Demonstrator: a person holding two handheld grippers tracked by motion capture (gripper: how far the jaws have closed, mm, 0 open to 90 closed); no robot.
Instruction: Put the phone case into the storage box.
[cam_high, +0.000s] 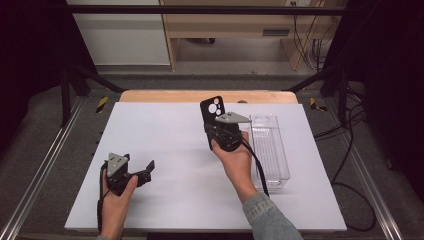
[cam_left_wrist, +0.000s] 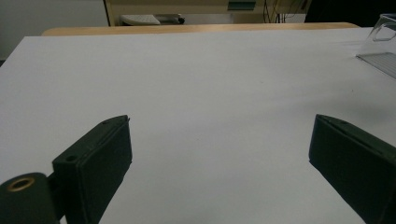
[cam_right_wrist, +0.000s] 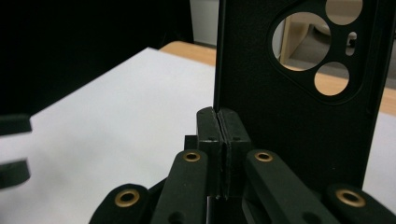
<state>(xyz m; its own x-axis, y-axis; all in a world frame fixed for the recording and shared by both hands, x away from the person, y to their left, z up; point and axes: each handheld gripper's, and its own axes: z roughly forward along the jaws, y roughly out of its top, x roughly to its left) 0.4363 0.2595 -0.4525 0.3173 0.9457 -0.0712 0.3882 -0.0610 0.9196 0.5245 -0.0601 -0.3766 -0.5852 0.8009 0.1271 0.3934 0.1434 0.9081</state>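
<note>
High view shows my right gripper (cam_high: 220, 121) with its fingers clenched on the edge of a black phone case (cam_high: 212, 111), lifted upright beside the clear tray (cam_high: 270, 150), probably bound there, while my left gripper (cam_high: 142, 171) rests released on the white surface (cam_high: 165, 145)

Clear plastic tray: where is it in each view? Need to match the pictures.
High view: clear plastic tray lies right of centre on the white sheet, beside the right gripper.
Left gripper view: its corner at the upper right edge.
Right gripper view: not in it.
Shared landmark: the white sheet.
</note>
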